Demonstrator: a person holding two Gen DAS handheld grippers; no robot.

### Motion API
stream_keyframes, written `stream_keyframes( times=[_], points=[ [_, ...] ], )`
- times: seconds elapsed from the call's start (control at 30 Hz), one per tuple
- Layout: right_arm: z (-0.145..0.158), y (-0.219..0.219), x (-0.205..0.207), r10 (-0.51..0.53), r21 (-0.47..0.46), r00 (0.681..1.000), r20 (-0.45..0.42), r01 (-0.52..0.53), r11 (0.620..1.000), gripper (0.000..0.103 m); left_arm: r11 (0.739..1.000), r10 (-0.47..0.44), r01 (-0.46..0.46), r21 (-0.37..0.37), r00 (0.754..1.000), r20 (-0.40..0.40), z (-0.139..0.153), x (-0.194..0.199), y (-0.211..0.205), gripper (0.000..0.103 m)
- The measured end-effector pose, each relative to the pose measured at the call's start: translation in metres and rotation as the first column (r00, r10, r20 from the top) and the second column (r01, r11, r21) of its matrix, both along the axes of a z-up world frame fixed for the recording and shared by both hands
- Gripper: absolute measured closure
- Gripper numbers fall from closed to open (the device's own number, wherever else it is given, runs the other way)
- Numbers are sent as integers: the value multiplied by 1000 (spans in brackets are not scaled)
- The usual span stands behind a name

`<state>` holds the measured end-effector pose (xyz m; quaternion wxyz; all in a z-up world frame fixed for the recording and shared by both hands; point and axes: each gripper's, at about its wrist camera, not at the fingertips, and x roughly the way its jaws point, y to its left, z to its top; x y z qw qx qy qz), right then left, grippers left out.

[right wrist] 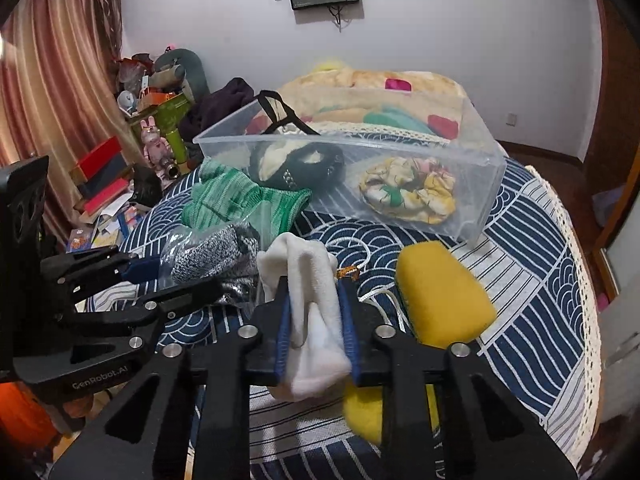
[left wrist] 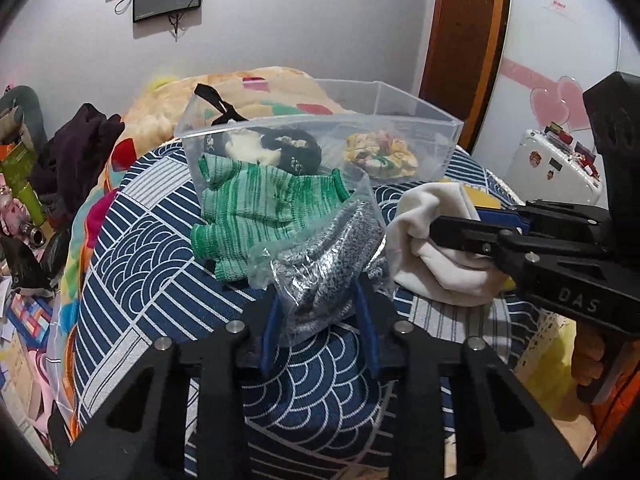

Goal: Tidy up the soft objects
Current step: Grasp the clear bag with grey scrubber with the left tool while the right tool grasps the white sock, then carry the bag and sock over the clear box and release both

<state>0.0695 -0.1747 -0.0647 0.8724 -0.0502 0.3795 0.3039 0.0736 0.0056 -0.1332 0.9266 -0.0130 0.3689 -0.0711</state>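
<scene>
The left gripper (left wrist: 320, 304) is pinching a slippery bagged grey knit (left wrist: 324, 256); the right gripper (right wrist: 316, 320) is squeezing a limp white sock (right wrist: 312, 300) mid-length, just beside it.

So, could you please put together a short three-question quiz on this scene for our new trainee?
1. True or false: the right claw is shut on the white sock.
2. What does the left claw grip?
A. green knit glove
B. grey knit item in a plastic bag
C. yellow sponge
3. Name the two items lying inside the clear plastic bin.

Key:
1. True.
2. B.
3. The black-and-white plush and the yellow floral scrunchie.
</scene>
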Motion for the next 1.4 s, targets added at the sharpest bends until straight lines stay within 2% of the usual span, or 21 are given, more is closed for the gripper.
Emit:
stream_keyframes(
  times=[0.23,0.5,0.77,0.9,1.13,1.4],
  points=[
    [16,-5,-2,-14,34,999,46,12,999,87,999,8,-7,-35,999,45,22,-7,8,72],
    [48,-11,0,-47,87,991,126,36,996,87,999,36,-32,-28,990,137,53,-9,19,72],
    [82,-20,14,-111,139,970,216,81,987,87,996,87,-79,-50,976,200,79,10,37,72],
    [94,-22,22,-144,162,958,248,106,981,87,994,106,-100,-39,970,220,87,25,41,72],
    [103,-3,42,-184,144,939,292,147,979,87,992,128,-123,-36,970,205,89,63,46,72],
    [82,22,75,-136,26,955,262,134,991,87,991,131,-132,-3,984,121,67,103,45,72]
  ],
)
